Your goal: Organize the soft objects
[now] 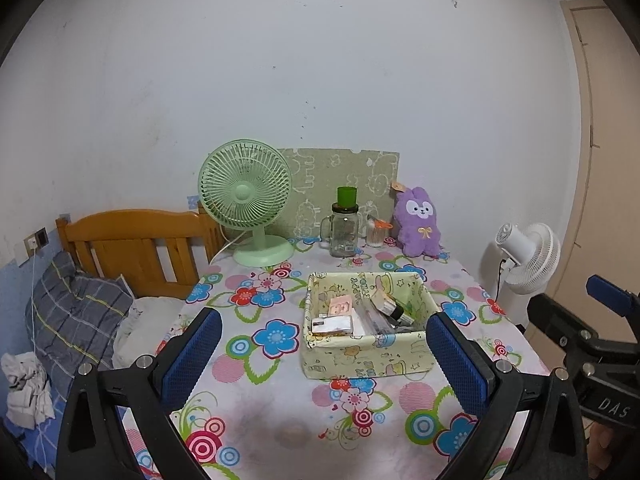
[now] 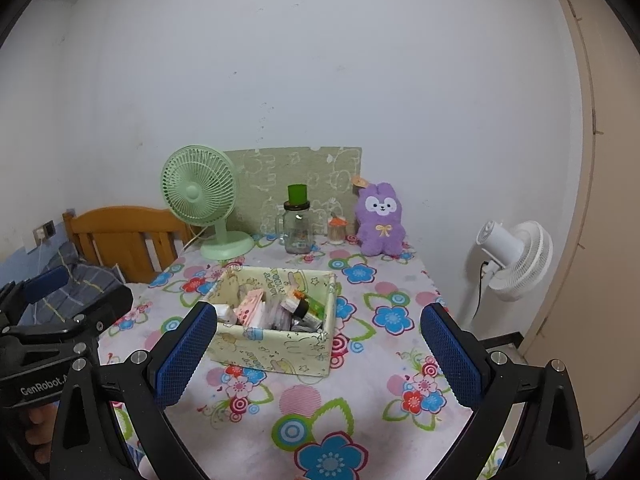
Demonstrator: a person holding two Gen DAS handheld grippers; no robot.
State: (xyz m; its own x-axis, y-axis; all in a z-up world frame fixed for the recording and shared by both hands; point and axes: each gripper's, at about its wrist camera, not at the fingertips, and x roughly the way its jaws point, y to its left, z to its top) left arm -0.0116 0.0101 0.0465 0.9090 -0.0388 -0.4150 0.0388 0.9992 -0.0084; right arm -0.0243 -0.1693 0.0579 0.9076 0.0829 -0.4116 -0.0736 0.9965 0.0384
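Purple plush bunny (image 1: 418, 222) far beyond both grippers' wide-spread, empty fingers (image 1: 192, 356)

— the box (image 1: 362, 354) hides most of its load; only the tops of a few packets and a small bottle (image 1: 394, 307) clear the rim, and their print is too small to read.

— same from the right wrist view. the tag (image 2: 359, 181) on the purple bunny (image 2: 381, 220) is too small to read, too.

— the board (image 1: 340, 184) is partly covered by the green fan (image 1: 245, 192) and the jar (image 1: 344, 232).

— the bed (image 1: 72, 320) runs off the left edge, and the door (image 2: 592, 200) off the right.

— the small cup (image 1: 375, 234) beside the jar is blurred; its contents cannot be told.
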